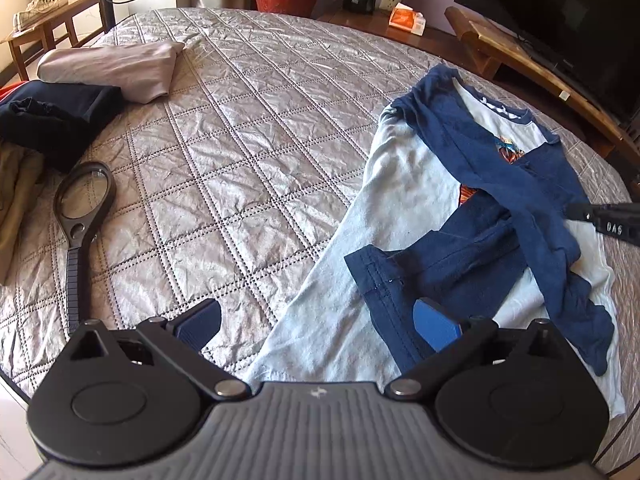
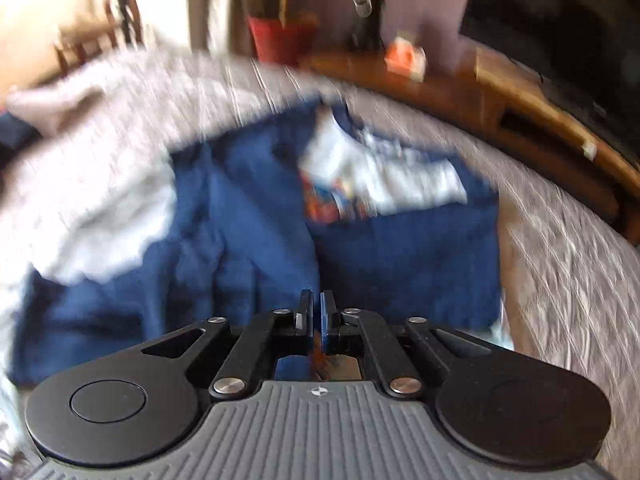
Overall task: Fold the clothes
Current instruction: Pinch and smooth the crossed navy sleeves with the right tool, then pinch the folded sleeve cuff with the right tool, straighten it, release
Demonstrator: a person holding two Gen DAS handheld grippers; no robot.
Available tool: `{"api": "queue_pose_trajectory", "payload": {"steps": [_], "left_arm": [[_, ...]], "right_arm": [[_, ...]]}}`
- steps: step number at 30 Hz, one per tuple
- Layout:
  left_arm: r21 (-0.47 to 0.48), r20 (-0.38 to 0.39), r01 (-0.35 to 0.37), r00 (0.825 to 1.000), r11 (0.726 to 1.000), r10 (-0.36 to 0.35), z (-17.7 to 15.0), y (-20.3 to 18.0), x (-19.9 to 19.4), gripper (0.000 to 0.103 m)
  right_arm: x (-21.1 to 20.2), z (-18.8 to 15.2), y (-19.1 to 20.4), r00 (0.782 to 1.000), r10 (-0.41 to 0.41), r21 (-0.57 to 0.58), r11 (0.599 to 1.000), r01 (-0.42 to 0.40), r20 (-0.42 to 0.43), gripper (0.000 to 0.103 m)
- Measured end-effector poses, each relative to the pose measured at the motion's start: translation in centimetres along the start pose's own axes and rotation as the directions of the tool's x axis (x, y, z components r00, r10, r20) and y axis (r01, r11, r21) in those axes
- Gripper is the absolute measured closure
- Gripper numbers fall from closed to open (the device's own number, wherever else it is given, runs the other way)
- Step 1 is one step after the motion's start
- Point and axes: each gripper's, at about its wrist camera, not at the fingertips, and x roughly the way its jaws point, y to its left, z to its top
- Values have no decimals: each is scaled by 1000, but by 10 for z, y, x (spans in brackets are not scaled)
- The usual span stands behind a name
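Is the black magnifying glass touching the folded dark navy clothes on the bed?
Apart. The left wrist view shows quilted grey bedspread between the black magnifying glass and the folded dark navy clothes.

The middle of the bed [image 1: 240,128] is open quilt from about 11 to 1 o'clock of the left tongs [image 1: 316,322], wide enough to pass through. At 10 o'clock a magnifying glass [image 1: 82,200] lies in the way, with dark folded clothes [image 1: 56,116] and a beige folded piece [image 1: 116,66] beyond it. From 1 to 3 o'clock the shirt [image 1: 420,200] covers the quilt, and the right tongs [image 1: 600,216] reach in over it at 2 o'clock.
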Motion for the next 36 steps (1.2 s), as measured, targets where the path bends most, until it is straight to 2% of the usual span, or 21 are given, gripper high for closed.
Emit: {"api": "queue_pose_trajectory", "payload": {"steps": [1, 4, 6, 8, 10, 14, 18, 21, 23, 24, 27, 31, 32, 34, 36], "left_arm": [[2, 1, 0, 1000, 1000, 0, 0, 0, 0, 1], [6, 3, 5, 1000, 1000, -5, -1, 0, 0, 1], [-1, -6, 14, 1000, 1000, -14, 0, 1, 1, 1], [0, -15, 23, 1000, 1000, -23, 0, 0, 3, 1], [12, -19, 31, 999, 999, -30, -1, -3, 4, 1], [63, -10, 27, 1000, 998, -26, -4, -13, 1, 1], [112, 5, 9, 1000, 994, -10, -7, -21, -4, 1], [124, 9, 2, 1000, 992, -3, -8, -21, -6, 1], [121, 6, -5, 1000, 993, 4, -8, -21, -5, 1], [118, 4, -8, 1000, 993, 7, -8, -21, -4, 1], [116, -1, -10, 1000, 993, 10, -8, -22, -3, 1], [126, -3, -13, 1000, 992, 13, -10, -26, -2, 1], [130, -4, -12, 1000, 991, 13, -11, -27, -2, 1], [137, -5, -8, 1000, 991, 9, -12, -30, -1, 1], [139, -7, -1, 1000, 990, 2, -14, -32, -2, 1]], "right_arm": [[-5, -6, -6, 1000, -9, 25, 1000, 9, 3, 96], [-31, -40, -44, 1000, 5, 244, 970, -11, 25, 92], [-46, -73, -70, 1000, -1, 386, 922, -2, 6, 92], [-60, -109, -87, 999, 32, 509, 860, -28, 1, 92], [-73, -139, -90, 997, 79, 571, 817, -76, 19, 92], [-76, -165, -69, 990, 137, 619, 775, -128, 34, 88], [-68, -169, -51, 990, 134, 628, 767, -133, 46, 82], [-67, -169, -45, 989, 128, 637, 757, -146, 76, 73], [-69, -168, -39, 990, 123, 605, 783, -143, 74, 81], [-72, -167, -35, 988, 133, 582, 798, -154, 80, 103], [-91, -164, -23, 986, 132, 540, 825, -165, 101, 103], [-123, -165, -10, 978, 144, 529, 824, -204, 152, 103], [-125, -165, -6, 980, 144, 512, 836, -195, 139, 101], [-120, -165, -5, 990, 106, 499, 856, -138, 93, 88], [-109, -169, -15, 992, 89, 553, 824, -123, 88, 86]]}}
